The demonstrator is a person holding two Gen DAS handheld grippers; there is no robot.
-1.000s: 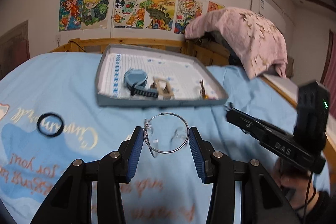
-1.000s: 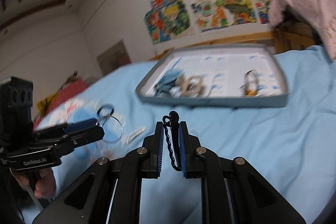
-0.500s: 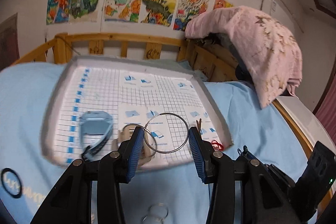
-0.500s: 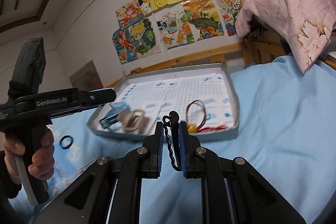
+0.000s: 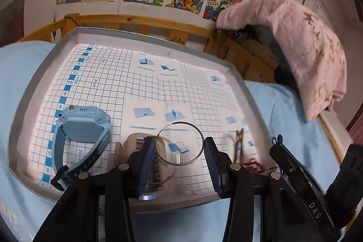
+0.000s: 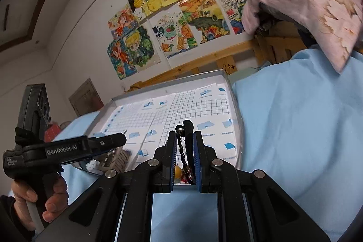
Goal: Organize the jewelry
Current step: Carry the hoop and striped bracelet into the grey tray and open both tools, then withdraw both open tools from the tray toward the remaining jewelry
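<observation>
**Both grippers hold jewelry over the tray**

The left gripper stands partly open, its blue pads clamped on the sides of a thin silver wire hoop, held above the near part of a shallow grey tray with grid-printed paper lining. It tilts downward; a bare hand grips its handle. A light blue smartwatch lies in the tray's left side. The right gripper, nearly closed, pinches a black twisted cord over the tray's near right corner, pointing slightly downward. The tray rests on a light blue bedsheet.
</observation>
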